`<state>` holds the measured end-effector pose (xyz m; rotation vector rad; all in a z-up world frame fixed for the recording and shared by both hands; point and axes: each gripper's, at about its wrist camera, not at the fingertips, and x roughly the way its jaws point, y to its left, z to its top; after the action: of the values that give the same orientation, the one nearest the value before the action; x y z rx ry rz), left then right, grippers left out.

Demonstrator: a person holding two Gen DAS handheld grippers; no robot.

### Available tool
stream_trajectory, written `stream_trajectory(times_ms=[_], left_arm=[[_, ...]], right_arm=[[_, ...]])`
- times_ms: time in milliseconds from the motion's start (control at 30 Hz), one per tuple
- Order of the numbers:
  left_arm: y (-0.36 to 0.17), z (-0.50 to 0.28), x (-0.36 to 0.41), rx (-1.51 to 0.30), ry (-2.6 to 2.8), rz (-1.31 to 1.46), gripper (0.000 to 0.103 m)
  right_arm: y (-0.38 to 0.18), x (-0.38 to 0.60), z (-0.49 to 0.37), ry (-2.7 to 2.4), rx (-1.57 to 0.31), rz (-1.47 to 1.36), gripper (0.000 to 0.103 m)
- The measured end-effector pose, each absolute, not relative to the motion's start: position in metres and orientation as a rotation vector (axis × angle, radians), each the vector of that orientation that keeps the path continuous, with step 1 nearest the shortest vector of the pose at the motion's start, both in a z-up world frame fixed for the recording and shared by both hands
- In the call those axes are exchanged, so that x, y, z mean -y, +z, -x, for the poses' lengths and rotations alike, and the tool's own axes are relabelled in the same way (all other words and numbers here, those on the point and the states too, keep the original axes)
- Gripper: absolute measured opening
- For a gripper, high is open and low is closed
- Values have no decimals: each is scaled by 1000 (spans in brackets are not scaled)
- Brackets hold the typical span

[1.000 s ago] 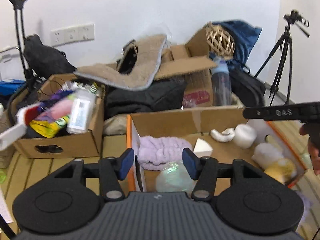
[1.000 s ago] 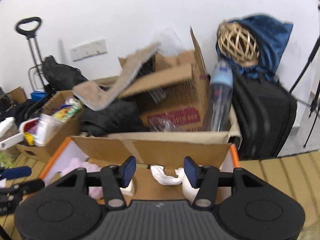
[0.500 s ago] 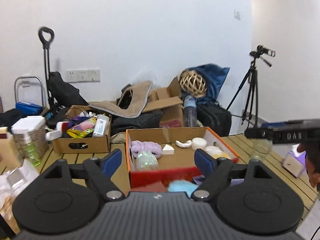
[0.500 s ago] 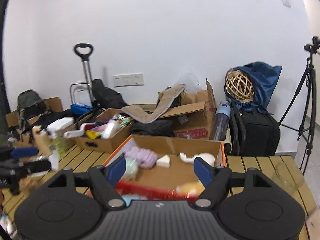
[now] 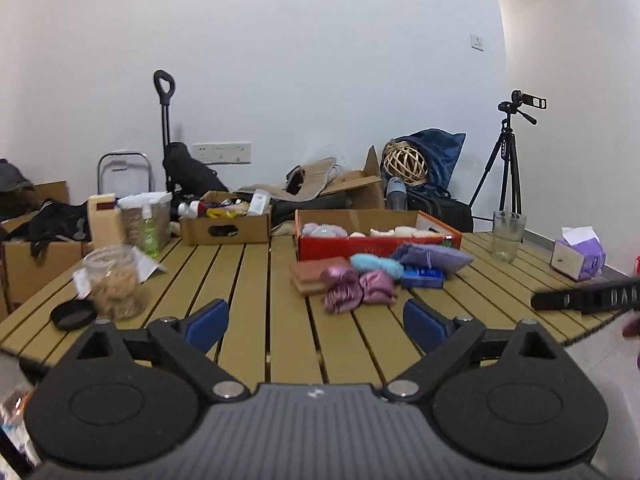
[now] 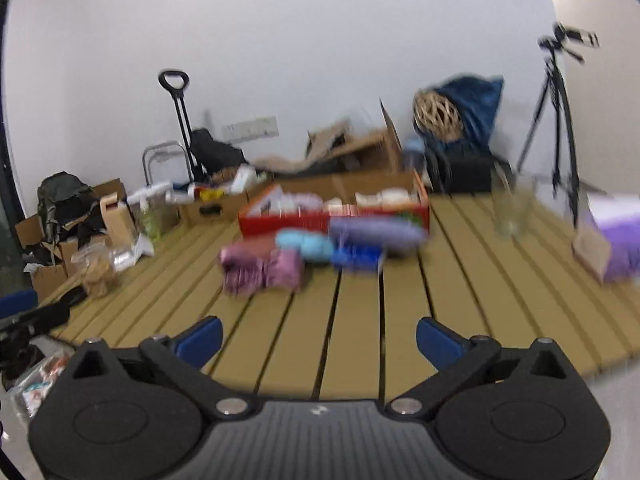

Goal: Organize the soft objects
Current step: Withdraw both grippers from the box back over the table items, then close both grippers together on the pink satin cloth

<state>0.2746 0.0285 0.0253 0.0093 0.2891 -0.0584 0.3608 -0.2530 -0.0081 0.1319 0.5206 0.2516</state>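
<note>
Both claws stand wide and hold nothing, their jaws having just been opening: the left gripper (image 5: 316,320) and the right gripper (image 6: 318,338) hang over the near edge of the slatted table (image 5: 256,320), well apart from anything soft. From the left gripper the loose soft things lie at about 12 to 1 o'clock: nearest is a shiny pink satin bundle (image 5: 358,286), its long axis running across the view, with a reddish-brown sponge block (image 5: 310,276) touching it at 11 o'clock, a light blue fluffy ball (image 5: 376,264) just behind, a blue packet (image 5: 422,278) beside that, and a lavender pillow (image 5: 432,256) lying crosswise behind it. Beyond them stands the red box (image 5: 376,246), already holding pale soft pieces. In the right wrist view, which is blurred, the same pink bundle (image 6: 260,268) sits at 11 o'clock, so neither hand looks clearly nearer. Nothing stands between the claws and the pile; the way is bare slats. A jar of tan material (image 5: 116,282) and a black lid (image 5: 74,314) sit at 10 o'clock, a drinking glass (image 5: 508,236) and a tissue box (image 5: 578,254) at 2 o'clock, all clear of a straight reach.
</note>
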Motion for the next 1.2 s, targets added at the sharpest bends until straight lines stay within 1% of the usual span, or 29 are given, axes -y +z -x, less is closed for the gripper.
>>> stream_trajectory(times_ms=[167,333,400,500,600,633,667,700,733,767,800,833,867,900,933,967,1033,1067,1100,1200], left_arm=[[13,-254,-26,-287,-91,-28,96],[4,-264,-33,-322,-61,30,96],[0,-274,-35,-338,-57,39,96],[-6,-294,-39,-370,-90,78,96],[-7,-326,-43,-398,-133,149,96],[-6,-340,-43,-407,-130,164,95],[-6,-355,-43,-415,-123,175,95],[-5,-369,-43,-422,-115,186,92],[-4,-384,-43,-425,-108,201,89],[-3,-401,-43,-422,-103,215,82],[-2,-418,-43,-419,-96,226,72],[1,-435,-43,-423,-91,234,67],[4,-450,-42,-423,-101,239,62],[6,-466,-41,-420,-118,244,57],[6,-480,-41,-425,-123,252,53],[5,-496,-40,-452,-117,260,45],[-2,-523,-42,-496,-130,294,42],[-7,-530,-42,-513,-133,303,36],[-15,-536,-40,-536,-132,298,35],[-41,-533,-34,-602,-142,274,34]], right_arm=[[-35,241,-318,250,-601,-124,103],[-42,228,-327,331,-732,-78,103],[-43,232,-334,324,-697,-124,103],[-50,242,-342,343,-576,-221,103],[-60,242,-366,397,-630,-228,103],[-62,242,-374,405,-631,-228,101],[-63,240,-383,399,-630,-210,93],[-62,236,-393,376,-634,-175,77],[-62,233,-402,352,-632,-145,69],[-61,230,-413,339,-625,-125,60],[-61,228,-427,339,-622,-113,60],[-62,227,-440,348,-625,-114,59],[-61,226,-455,363,-622,-126,54],[-61,225,-470,382,-619,-135,46],[-60,223,-485,393,-621,-141,43],[-59,222,-501,399,-623,-149,42],[-57,218,-526,412,-606,-162,42],[-54,216,-538,421,-593,-170,42],[-51,213,-551,432,-581,-175,42],[-46,199,-585,462,-569,-159,43]])
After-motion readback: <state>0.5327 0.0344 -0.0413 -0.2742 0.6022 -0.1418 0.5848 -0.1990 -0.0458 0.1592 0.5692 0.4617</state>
